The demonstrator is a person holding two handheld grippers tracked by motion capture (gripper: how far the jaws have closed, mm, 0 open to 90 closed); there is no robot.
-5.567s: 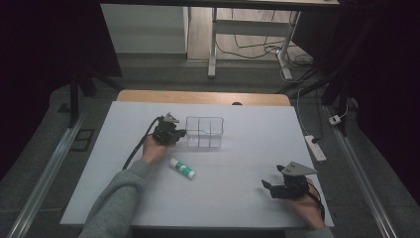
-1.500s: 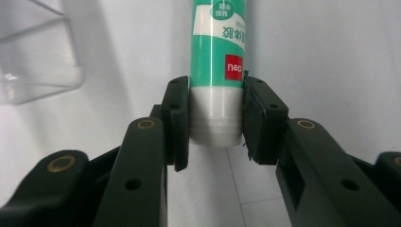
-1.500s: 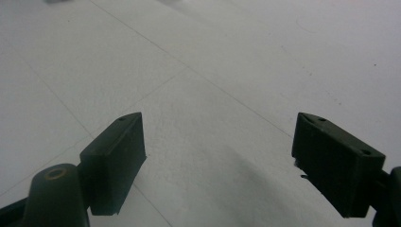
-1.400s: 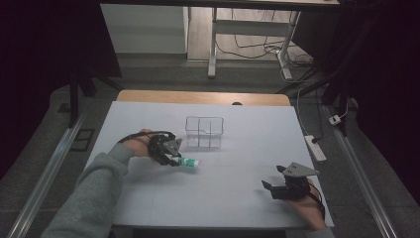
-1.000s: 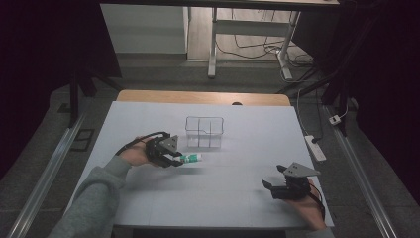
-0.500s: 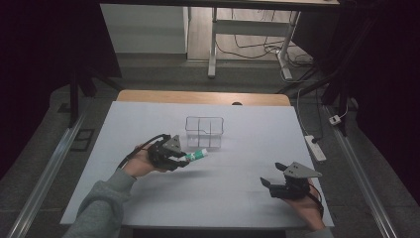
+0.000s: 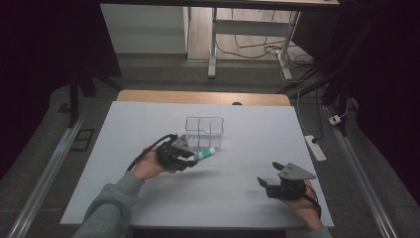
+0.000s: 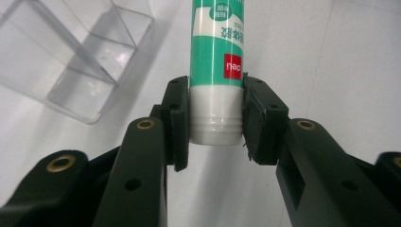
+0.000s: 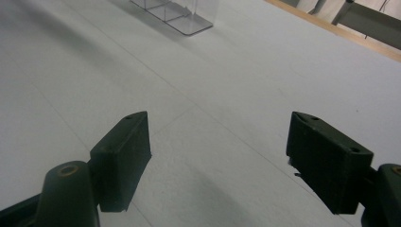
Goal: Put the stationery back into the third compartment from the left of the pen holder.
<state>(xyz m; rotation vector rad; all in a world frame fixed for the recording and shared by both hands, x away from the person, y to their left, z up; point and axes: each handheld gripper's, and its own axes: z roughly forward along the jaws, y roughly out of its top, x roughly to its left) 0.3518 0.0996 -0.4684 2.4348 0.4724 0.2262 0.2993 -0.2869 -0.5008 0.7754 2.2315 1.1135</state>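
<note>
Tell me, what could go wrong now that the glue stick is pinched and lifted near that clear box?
1. The left tool grips the glue stick only at its white end, so the long green part could tip or slip out.
2. The clear divided box looks light; a nudge from the stick might push it across the table rather than let the stick drop in.
3. The right tool hangs open far off, too distant to steady the box.

Your high view looks forward and down over the whole table (image 7: 237,198) from your side. Each gripper view rides close behind its fingers, low over the table; all three share the clear organizer (image 7: 204,130) (image 8: 71,61) (image 9: 177,14).
</note>
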